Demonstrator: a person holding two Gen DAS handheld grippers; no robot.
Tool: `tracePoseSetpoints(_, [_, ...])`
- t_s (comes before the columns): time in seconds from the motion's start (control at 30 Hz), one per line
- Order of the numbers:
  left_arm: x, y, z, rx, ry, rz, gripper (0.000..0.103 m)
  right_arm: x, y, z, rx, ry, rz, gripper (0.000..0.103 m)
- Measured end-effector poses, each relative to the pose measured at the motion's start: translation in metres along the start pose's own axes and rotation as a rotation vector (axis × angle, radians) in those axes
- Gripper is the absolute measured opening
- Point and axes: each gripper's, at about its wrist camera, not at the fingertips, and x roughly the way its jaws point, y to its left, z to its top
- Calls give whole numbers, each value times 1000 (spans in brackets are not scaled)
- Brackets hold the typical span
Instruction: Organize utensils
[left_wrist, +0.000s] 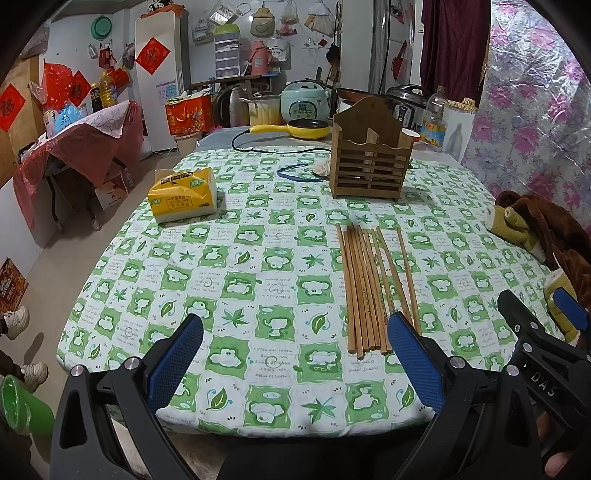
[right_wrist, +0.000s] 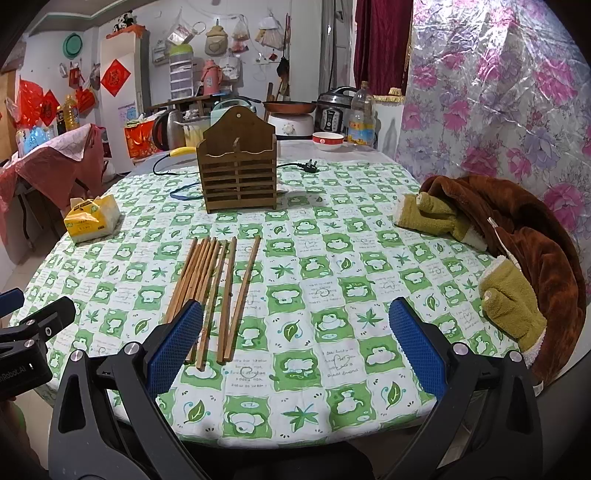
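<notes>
Several wooden chopsticks lie side by side on the green-and-white tablecloth, pointing toward a slatted wooden utensil holder that stands upright farther back. My left gripper hovers over the near table edge, open and empty, its right finger beside the chopsticks' near ends. Just right of the chopsticks, my right gripper is also open with nothing between its fingers; its left finger overlaps their near ends. Each gripper shows at the edge of the other's view.
A yellow tissue pack lies at the left. A brown and olive plush garment covers the right edge. A yellow electric pan, its cord, a bowl, a bottle and cookers stand behind the holder.
</notes>
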Motion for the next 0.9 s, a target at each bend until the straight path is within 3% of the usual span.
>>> tracePoseSetpoints(0.9, [-1, 0, -1, 1, -9, 1, 98, -2, 1, 0, 0, -6, -3, 97])
